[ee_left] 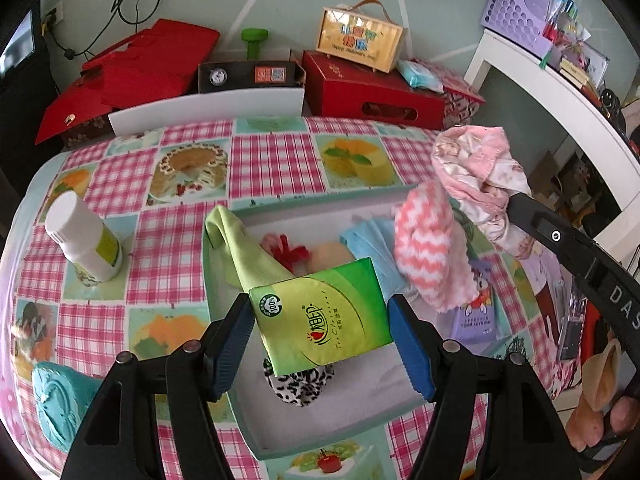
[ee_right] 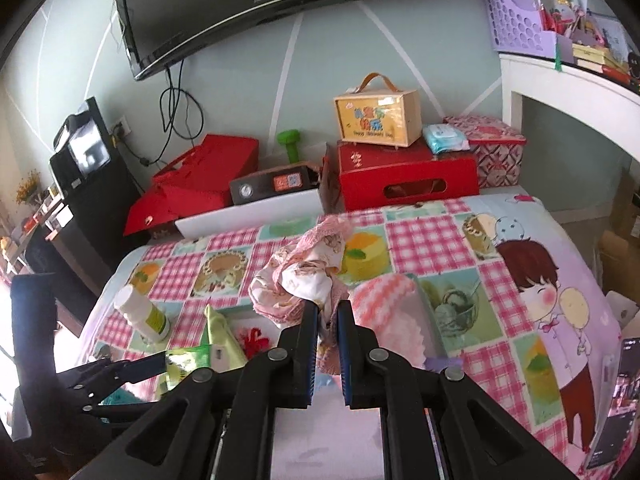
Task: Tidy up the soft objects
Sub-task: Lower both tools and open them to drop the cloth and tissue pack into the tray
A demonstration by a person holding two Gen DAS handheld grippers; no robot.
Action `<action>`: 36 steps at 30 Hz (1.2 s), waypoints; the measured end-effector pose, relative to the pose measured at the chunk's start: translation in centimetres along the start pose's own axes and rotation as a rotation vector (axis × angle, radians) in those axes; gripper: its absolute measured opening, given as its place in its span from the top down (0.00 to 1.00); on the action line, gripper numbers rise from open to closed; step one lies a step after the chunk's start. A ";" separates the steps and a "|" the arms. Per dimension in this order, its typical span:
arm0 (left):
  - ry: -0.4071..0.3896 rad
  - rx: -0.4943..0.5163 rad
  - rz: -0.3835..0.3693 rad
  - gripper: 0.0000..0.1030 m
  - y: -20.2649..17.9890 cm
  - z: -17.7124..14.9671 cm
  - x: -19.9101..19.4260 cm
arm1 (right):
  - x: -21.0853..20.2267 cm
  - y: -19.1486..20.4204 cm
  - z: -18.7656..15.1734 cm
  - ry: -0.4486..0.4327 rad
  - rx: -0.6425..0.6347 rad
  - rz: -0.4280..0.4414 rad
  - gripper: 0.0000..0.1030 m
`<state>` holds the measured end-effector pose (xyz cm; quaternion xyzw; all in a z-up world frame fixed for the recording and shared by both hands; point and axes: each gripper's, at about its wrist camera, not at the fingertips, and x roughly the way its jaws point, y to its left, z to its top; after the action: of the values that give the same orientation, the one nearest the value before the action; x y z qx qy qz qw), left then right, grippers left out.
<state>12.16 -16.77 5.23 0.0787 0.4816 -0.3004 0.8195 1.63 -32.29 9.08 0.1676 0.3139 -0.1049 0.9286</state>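
Observation:
My left gripper (ee_left: 320,320) is shut on a green tissue pack (ee_left: 322,316), held over a shallow open box (ee_left: 236,412) on the checked tablecloth. In the box lie a lime cloth (ee_left: 248,252), a red-and-white item (ee_left: 290,250), a light blue cloth (ee_left: 374,248), a black-and-white spotted cloth (ee_left: 298,388) and a purple packet (ee_left: 476,316). A pink zigzag cloth (ee_left: 430,248) drapes over the box's right edge. My right gripper (ee_right: 329,320) is shut on a pink printed cloth (ee_right: 304,276), which hangs bunched above the box's far right corner, also seen as the pink printed cloth (ee_left: 476,172).
A white bottle (ee_left: 86,236) stands on the table left of the box. A teal pouch (ee_left: 60,400) lies at the near left. Red boxes (ee_left: 360,88), a yellow case (ee_left: 358,40) and a white board (ee_left: 208,110) line the far edge. A white shelf (ee_left: 560,92) rises on the right.

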 end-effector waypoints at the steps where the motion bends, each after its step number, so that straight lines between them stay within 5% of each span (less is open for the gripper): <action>1: 0.007 -0.002 -0.001 0.32 0.0 -0.2 0.2 | 0.1 0.1 -0.3 0.008 -0.003 -0.001 0.90; 13: 0.110 -0.026 0.021 0.32 0.9 -2.3 3.4 | 5.0 0.5 -4.3 0.205 -0.009 0.004 0.90; 36: 0.128 -0.122 0.000 0.32 2.9 -2.7 4.1 | 9.1 1.1 -9.0 0.420 -0.053 -0.014 0.87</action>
<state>13.25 -14.99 -0.07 0.0479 0.5504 -0.2648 0.7903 4.13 -28.65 -2.97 0.1592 0.5043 -0.0658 0.8461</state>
